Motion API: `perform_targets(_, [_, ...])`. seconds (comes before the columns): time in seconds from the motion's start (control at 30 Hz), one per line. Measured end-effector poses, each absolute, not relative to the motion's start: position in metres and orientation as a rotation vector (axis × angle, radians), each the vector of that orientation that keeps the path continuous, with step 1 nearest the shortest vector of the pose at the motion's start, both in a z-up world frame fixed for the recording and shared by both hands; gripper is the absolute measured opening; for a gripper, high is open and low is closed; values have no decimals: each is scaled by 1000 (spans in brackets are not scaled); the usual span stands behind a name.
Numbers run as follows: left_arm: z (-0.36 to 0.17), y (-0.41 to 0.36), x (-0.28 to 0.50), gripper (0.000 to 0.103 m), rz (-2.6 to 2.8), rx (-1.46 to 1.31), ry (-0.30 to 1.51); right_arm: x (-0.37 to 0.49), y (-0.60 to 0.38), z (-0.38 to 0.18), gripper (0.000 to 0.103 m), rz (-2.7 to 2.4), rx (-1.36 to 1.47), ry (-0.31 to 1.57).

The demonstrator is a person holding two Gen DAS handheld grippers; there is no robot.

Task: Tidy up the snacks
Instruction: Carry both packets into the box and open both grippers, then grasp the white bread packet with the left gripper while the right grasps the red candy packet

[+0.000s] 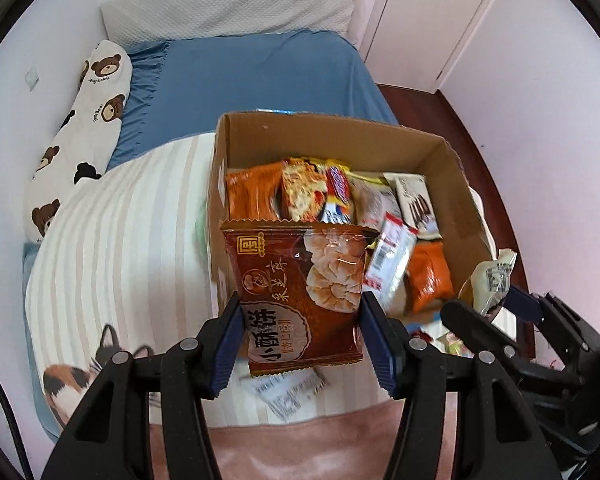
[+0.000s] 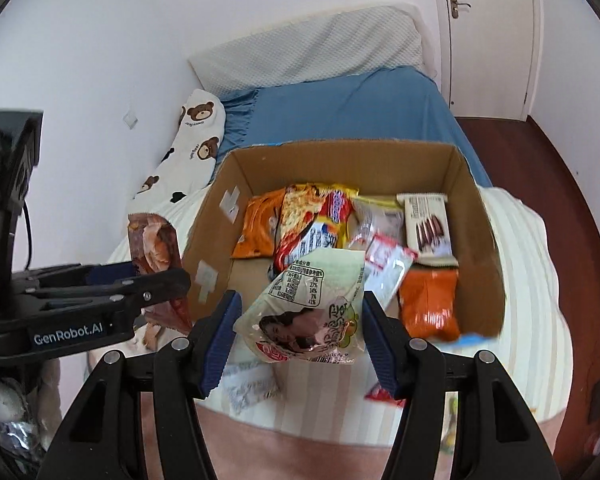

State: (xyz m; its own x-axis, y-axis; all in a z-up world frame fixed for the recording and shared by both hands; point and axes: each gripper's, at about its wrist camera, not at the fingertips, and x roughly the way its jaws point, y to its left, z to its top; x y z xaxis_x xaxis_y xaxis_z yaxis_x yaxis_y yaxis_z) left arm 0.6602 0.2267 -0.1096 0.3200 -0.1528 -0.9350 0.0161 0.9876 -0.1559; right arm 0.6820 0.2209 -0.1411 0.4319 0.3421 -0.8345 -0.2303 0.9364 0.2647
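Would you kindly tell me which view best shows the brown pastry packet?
The left wrist view: the brown pastry packet faces the camera between the left gripper fingers. The right wrist view shows it edge-on, partly hidden.

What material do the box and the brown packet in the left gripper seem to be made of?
Box: plain brown cardboard, matte, with raw cut edges and thin stiff walls.
Brown packet: likely glossy plastic film; light glints on it, it wrinkles, and its top seal is zigzag-cut. The left gripper is shut on it.

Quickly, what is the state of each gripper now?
Left gripper: closed on the brown pastry packet.
Right gripper: closed on the pale green snack packet.
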Motion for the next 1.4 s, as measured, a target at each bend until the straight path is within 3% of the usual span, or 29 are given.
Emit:
perform_targets(0.4, [-156,232,697,55,-119,-195,1365,727,242,-184,66,387,93,1149])
perform_targets(0.53, [-159,233,696,55,-105,-190,1369,730,240,-191,72,382,86,1166])
perform_targets(0.8, [-156,235,686,55,-95,-188,1355,727,227,-194,72,350,85,1189])
perform_targets(1.4, [-100,221,589,55,-2,-82,1078,665,187,-141,73,215,123,1043])
